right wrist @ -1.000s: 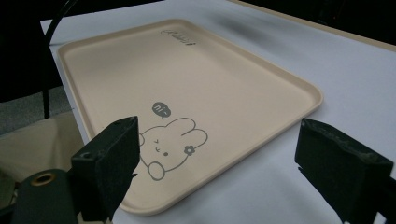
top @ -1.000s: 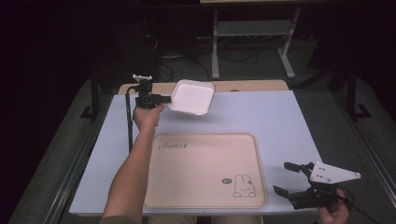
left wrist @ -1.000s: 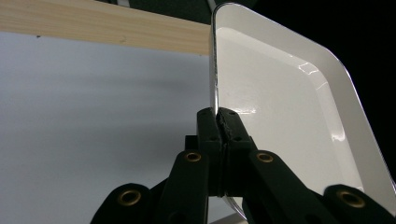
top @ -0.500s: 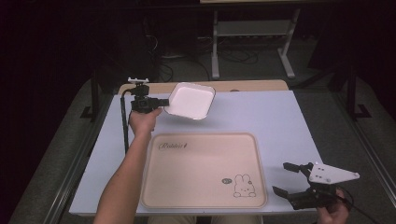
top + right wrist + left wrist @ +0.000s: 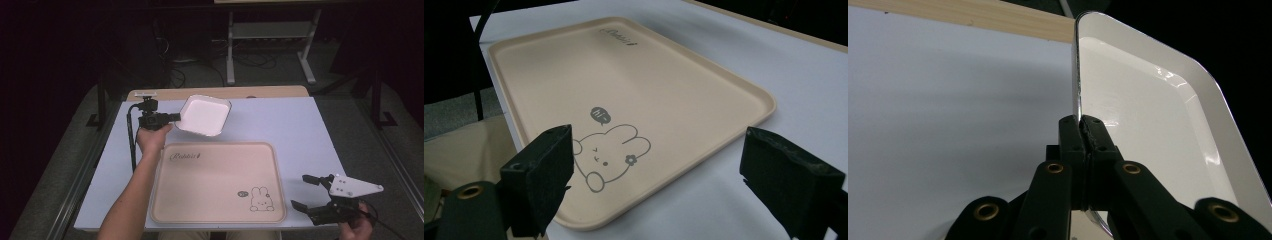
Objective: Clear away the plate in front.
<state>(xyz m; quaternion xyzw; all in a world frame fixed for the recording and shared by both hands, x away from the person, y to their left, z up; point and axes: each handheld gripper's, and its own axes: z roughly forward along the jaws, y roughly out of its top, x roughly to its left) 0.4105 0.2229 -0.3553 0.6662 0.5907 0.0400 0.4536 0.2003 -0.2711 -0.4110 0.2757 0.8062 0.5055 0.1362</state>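
High view: holding a white rectangular dish by its near-left rim with the left gripper, jaws clenched on that rim, dish lifted clear of the pale blue table and tilting, its far edge near the wooden strip along the table's back. Hovering just beyond the far left corner of the beige tray, which is lying flat at the table's near middle with a rabbit drawing at its near right corner and lettering at its far left. Reaching in from the bottom with the left forearm. Trailing a black cable down beside that arm. Waiting at the table's near right corner with the right gripper, jaws spread wide with nothing between them, its grey three-cornered plate on top, just beside the tray's right edge and not touching it.

Left gripper view: pinching the dish edge-on, both black jaws pressing together on the thin rim, white hollow of the dish opening to the right, table and wooden strip showing on the left.

Right gripper view: looking across the tray between two widely parted jaws, rabbit drawing lying near the left jaw, pads gripping nothing.
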